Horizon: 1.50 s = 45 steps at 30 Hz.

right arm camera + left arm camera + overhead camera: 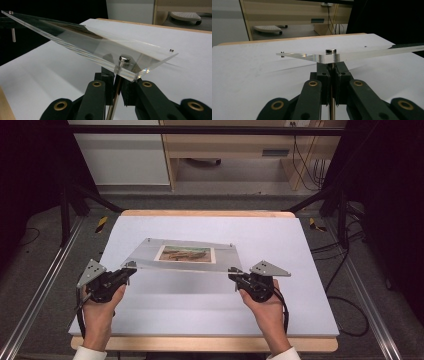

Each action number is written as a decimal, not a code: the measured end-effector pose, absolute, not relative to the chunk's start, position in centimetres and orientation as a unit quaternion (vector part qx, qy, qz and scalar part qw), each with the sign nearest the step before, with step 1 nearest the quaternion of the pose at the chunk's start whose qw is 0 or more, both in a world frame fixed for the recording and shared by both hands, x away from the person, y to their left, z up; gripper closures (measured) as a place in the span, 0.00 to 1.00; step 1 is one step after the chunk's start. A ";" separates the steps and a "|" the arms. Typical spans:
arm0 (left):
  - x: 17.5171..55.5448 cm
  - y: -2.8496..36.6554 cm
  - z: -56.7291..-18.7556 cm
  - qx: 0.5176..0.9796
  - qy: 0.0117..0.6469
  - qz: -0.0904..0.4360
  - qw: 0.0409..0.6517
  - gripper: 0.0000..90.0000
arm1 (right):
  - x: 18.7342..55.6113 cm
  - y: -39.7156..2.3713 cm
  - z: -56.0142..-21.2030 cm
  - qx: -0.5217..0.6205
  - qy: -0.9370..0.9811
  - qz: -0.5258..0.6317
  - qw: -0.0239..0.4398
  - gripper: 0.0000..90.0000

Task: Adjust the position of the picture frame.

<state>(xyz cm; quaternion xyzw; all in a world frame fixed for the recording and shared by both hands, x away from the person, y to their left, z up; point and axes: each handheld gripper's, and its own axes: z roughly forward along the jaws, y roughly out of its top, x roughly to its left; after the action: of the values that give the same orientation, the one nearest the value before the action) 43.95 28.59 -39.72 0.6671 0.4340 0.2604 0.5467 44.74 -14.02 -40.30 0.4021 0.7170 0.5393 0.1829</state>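
Left claw squeezing a metal leg under the clear picture frame, right claw squeezing another leg, frame lifted above white table

A white table top — beyond it, perhaps a wooden cabinet.

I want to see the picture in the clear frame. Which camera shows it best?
The high view: it looks down on the picture, flat inside the frame. The right gripper view shows it edge-on as a dark streak; the left gripper view shows just the frame's edge.
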 end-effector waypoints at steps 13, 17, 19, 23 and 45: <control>44.4 26.3 -39.6 0.666 0.421 0.264 0.556 0.93 | 44.8 -16.2 -39.9 0.415 0.711 0.533 0.195 0.91; 44.5 25.7 -39.5 0.667 0.417 0.264 0.558 0.93 | 44.8 -16.8 -39.8 0.419 0.708 0.535 0.193 0.91; 44.5 25.4 -39.4 0.669 0.414 0.264 0.558 0.93 | 44.8 -17.1 -39.8 0.422 0.706 0.534 0.194 0.91; 44.5 25.1 -39.3 0.669 0.411 0.265 0.560 0.92 | 44.7 -17.5 -39.8 0.425 0.704 0.534 0.195 0.91; 46.9 22.2 -39.7 0.677 0.397 0.255 0.565 0.92 | 45.6 -20.1 -39.9 0.451 0.691 0.526 0.207 0.91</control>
<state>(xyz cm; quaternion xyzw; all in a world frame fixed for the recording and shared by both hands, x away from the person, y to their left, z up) 46.93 22.25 -39.72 0.6771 0.3969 0.2551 0.5647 45.62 -20.13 -39.93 0.4507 0.6911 0.5256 0.2072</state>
